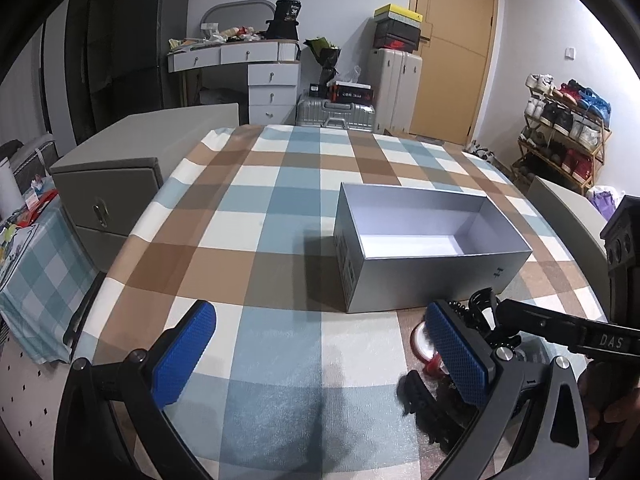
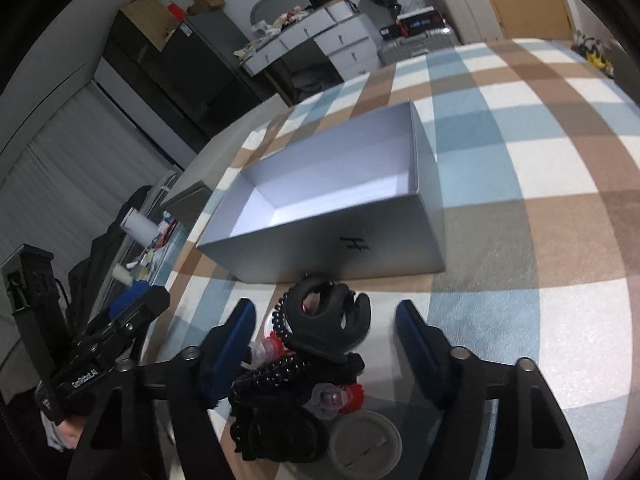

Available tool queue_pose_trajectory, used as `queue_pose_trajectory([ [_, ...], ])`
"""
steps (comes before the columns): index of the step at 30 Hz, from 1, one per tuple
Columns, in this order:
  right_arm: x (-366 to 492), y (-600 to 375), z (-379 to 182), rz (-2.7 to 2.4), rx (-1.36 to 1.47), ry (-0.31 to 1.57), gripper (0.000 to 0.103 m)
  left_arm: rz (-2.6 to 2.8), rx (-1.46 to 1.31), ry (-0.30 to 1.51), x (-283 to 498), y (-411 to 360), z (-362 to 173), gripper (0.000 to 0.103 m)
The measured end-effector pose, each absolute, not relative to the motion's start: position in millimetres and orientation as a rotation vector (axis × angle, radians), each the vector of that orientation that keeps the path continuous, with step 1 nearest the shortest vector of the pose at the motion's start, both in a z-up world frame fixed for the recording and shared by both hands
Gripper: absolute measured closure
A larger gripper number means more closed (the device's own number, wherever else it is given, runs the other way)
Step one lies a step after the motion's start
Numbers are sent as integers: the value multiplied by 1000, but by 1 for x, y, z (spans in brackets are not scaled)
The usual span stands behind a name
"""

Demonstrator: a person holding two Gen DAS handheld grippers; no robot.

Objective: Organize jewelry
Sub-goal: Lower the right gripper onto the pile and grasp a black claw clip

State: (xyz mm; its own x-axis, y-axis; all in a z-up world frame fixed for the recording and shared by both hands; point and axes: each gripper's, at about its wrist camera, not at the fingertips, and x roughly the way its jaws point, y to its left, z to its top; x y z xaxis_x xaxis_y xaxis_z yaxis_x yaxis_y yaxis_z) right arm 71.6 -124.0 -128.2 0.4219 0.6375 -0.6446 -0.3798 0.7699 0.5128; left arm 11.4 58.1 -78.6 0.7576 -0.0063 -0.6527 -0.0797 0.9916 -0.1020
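Note:
An open, empty grey box (image 2: 340,248) stands on the checked tablecloth (image 2: 560,168). Just in front of it lies a pile of accessories: a black claw clip (image 2: 328,320) on top, a black spiral tie (image 2: 280,320), black beaded strands (image 2: 272,372), red and clear pieces (image 2: 340,396) and a round grey disc (image 2: 366,440). My right gripper (image 2: 326,332) stands open around the claw clip, its blue pads (image 2: 240,336) clear of it on both sides. My left gripper (image 1: 320,360) is open over bare cloth left of the pile (image 1: 424,404), near the grey box (image 1: 440,280).
A grey cabinet (image 1: 108,200) stands off the table's left edge. Beyond the far edge are a white drawer desk (image 1: 272,84), suitcases (image 1: 336,114) and a shoe rack (image 1: 560,128). The right tool's black frame (image 1: 580,332) reaches in at the right.

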Motion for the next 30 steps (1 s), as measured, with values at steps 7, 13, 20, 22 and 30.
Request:
queue_pose_trajectory([
  [7, 74, -122, -140, 680, 319, 998, 62, 24, -123, 724, 18, 56, -81, 1],
  [13, 72, -123, -137, 692, 323, 976, 74, 23, -114, 729, 20, 55, -82, 1],
  [20, 67, -127, -127, 729, 371, 906, 74, 26, -110, 734, 22, 55, -82, 1],
  [22, 64, -129, -120, 739, 372, 869, 74, 23, -107, 735, 22, 56, -83, 1],
  [30, 55, -143, -99, 730, 393, 777, 74, -135, -170, 751, 14, 50, -78, 1],
])
